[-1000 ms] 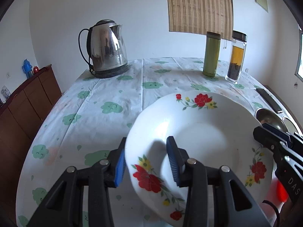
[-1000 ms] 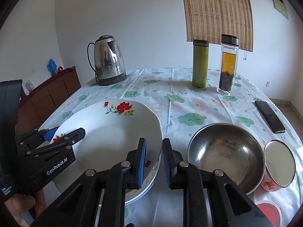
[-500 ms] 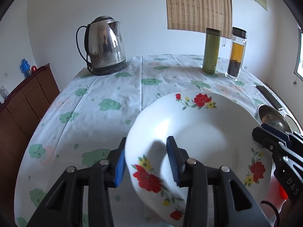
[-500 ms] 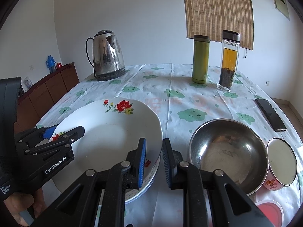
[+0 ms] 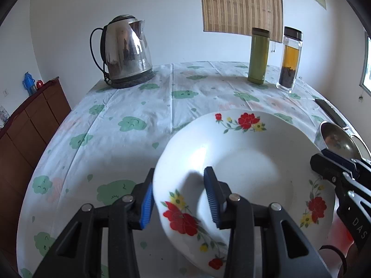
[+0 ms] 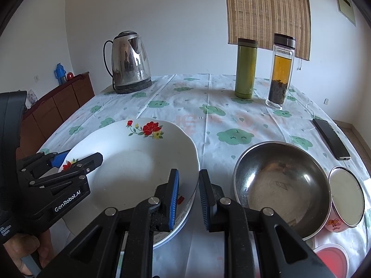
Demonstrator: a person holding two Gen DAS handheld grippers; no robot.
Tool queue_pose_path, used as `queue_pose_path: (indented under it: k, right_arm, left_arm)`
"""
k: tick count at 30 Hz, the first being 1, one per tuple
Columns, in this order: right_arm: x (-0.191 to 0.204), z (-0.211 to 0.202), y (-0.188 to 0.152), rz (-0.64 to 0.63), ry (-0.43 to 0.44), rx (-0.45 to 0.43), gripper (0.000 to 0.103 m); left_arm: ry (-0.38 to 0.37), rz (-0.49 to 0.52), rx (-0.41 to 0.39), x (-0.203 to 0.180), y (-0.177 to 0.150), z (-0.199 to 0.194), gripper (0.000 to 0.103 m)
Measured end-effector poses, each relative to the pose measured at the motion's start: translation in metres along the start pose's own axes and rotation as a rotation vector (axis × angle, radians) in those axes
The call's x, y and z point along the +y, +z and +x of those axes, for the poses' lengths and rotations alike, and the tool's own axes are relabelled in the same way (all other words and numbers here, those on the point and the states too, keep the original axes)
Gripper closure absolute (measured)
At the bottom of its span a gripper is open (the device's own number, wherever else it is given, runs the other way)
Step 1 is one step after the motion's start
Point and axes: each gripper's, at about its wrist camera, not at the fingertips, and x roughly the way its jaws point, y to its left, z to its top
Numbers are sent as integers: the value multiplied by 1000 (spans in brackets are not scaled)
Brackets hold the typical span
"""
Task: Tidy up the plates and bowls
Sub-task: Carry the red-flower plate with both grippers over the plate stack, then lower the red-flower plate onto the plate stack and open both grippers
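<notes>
A white deep plate with red flowers point(image 5: 243, 162) is held between both grippers, just above the table. My left gripper point(image 5: 179, 185) is shut on its near-left rim, one blue pad outside and one inside. In the right wrist view the same plate point(image 6: 139, 162) sits over a second plate point(image 6: 183, 223), of which only the rim shows beneath it. My right gripper point(image 6: 188, 178) is shut on the plate's right rim. The left gripper point(image 6: 78, 158), held by a hand, shows at that view's left. A steel bowl point(image 6: 278, 185) stands empty to the right.
A lidded floral cup point(image 6: 345, 199) and a red lid point(image 6: 331, 259) lie right of the bowl, a black phone point(image 6: 330, 137) beyond. A kettle point(image 6: 129, 62), green flask point(image 6: 245, 69) and glass tea bottle point(image 6: 280, 74) stand at the far edge. A wooden sideboard point(image 6: 58, 108) is left.
</notes>
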Motion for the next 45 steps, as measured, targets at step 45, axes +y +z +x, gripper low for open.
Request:
queue_pose_path:
  k: [45]
  right_arm:
    - [8, 17, -8, -74, -43, 72, 84]
  left_arm:
    - [-2, 20, 47, 3, -10, 12, 64]
